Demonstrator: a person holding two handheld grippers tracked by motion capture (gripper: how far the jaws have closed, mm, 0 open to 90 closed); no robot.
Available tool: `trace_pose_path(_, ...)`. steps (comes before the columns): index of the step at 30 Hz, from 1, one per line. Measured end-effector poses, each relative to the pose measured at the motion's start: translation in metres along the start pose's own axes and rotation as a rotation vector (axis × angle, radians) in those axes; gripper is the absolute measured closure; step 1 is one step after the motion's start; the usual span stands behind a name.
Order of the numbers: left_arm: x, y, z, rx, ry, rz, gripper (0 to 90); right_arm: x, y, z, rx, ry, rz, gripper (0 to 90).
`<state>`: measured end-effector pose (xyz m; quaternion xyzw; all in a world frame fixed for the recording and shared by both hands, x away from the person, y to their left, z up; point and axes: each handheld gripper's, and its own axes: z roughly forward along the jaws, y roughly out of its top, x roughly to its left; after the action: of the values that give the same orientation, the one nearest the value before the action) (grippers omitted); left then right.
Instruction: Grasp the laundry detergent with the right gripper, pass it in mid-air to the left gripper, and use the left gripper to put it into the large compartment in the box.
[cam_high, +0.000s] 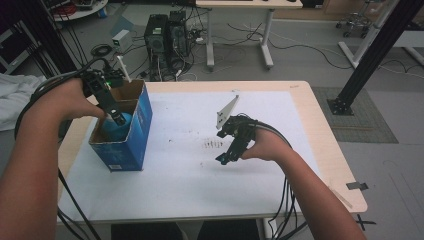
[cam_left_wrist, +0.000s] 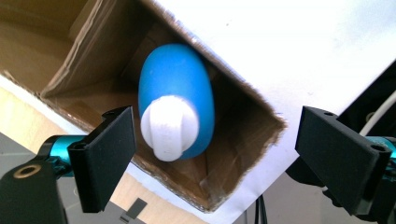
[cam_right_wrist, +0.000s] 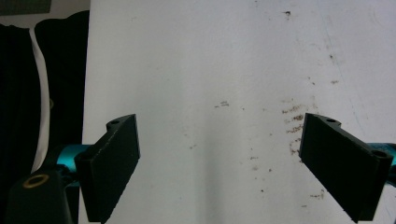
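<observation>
The left gripper (cam_high: 116, 116) hangs over the open top of a blue cardboard box (cam_high: 137, 131), its jaws spread wide with nothing pinched between them. In the left gripper view the two black pads stand far apart, and a blue bottle (cam_left_wrist: 184, 86) with a white cap (cam_left_wrist: 169, 127) sits below and beyond them, down inside the box (cam_left_wrist: 93, 60). The cap points up toward the camera, nearer the left pad than the right, and neither pad touches it. The bottle leans into one corner of the brown cardboard interior.

The box stands upright on the left part of the white sheet (cam_high: 190, 165) that covers the table (cam_high: 325, 150), close to the table's left edge.

The right gripper (cam_high: 226, 157) rests low over the sheet near the middle of the table, well apart from the box, with its jaws likewise spread and empty. Just left of it lies a patch of small dark marks (cam_high: 214, 145).

The high view shows both hands, the box's blue outside and just a sliver of the bottle (cam_high: 117, 129) inside it. The left gripper view shows the cap and the cardboard walls plainly. The right gripper view shows the open pads above the bare sheet (cam_right_wrist: 196, 93), with the brown specks (cam_right_wrist: 292, 112) scattered near the right pad.
</observation>
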<state>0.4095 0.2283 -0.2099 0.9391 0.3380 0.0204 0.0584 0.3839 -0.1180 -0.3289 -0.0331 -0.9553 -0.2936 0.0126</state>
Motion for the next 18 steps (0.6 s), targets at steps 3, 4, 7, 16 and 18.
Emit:
trace_pose_path(3,-0.010,0.007,-0.008,-0.004,-0.007,0.046,10.7,0.000,0.002,-0.002,0.004,0.002,-0.008,11.6)
trace_pose_path(4,-0.013,0.009,-0.009,-0.006,-0.012,0.060,10.1,0.000,0.003,-0.003,0.009,0.003,-0.012,11.7)
trace_pose_path(7,-0.025,0.017,-0.009,-0.009,-0.038,0.123,9.0,0.000,0.006,-0.007,0.030,0.003,-0.004,11.7)
trace_pose_path(16,-0.054,0.041,0.006,0.014,-0.073,0.264,5.9,-0.001,0.012,-0.013,0.118,0.010,-0.003,11.7)
trace_pose_path(18,-0.059,0.047,0.011,0.020,-0.079,0.285,5.0,-0.002,0.013,-0.014,0.142,0.007,-0.004,11.7)
